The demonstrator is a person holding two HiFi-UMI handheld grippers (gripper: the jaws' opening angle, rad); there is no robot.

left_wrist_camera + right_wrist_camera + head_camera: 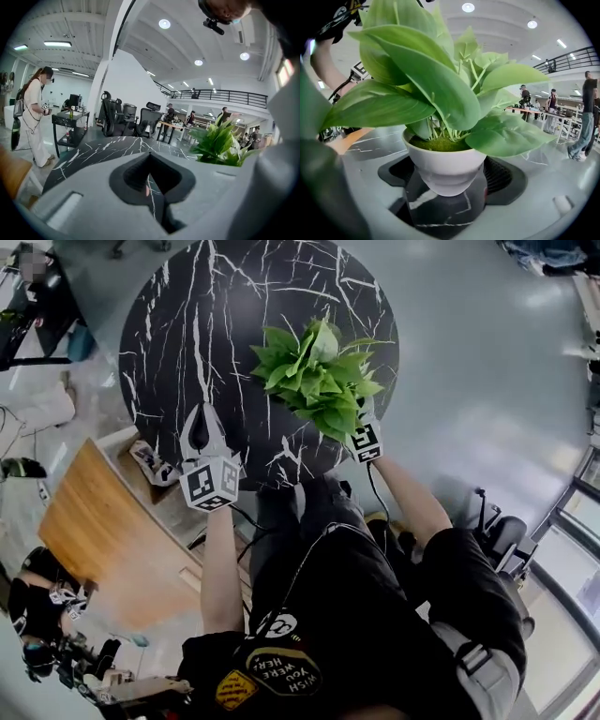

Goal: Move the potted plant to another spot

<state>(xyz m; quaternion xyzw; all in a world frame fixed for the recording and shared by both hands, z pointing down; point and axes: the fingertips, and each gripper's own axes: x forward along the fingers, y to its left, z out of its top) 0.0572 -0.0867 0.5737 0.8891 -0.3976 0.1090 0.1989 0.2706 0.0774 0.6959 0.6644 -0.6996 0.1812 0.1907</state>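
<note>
**Potted plant gripped at the right of the round table**

At the far left of the head view, a wooden tabletop point(89, 512) stands beside the black marble table point(187, 324). The left gripper point(201, 416) is held over the marble table's near edge. Its jaws point away from the person and are closed tip to tip with nothing between them. In the left gripper view, only the white-veined marble shows through the gap behind the tips, and a standing person point(35, 119) and some office chairs point(126, 119) appear beyond the table.

Further right, the potted plant point(319, 381) is over the near right part of the marble table, and its broad green leaves cover most of the gripper below. The right gripper point(450, 174) has its jaws clamped on the lower body of the white pot point(445, 161), one ribbed dark pad on each side. Marble shows under the pot, but whether its base touches the tabletop cannot be told.
</note>
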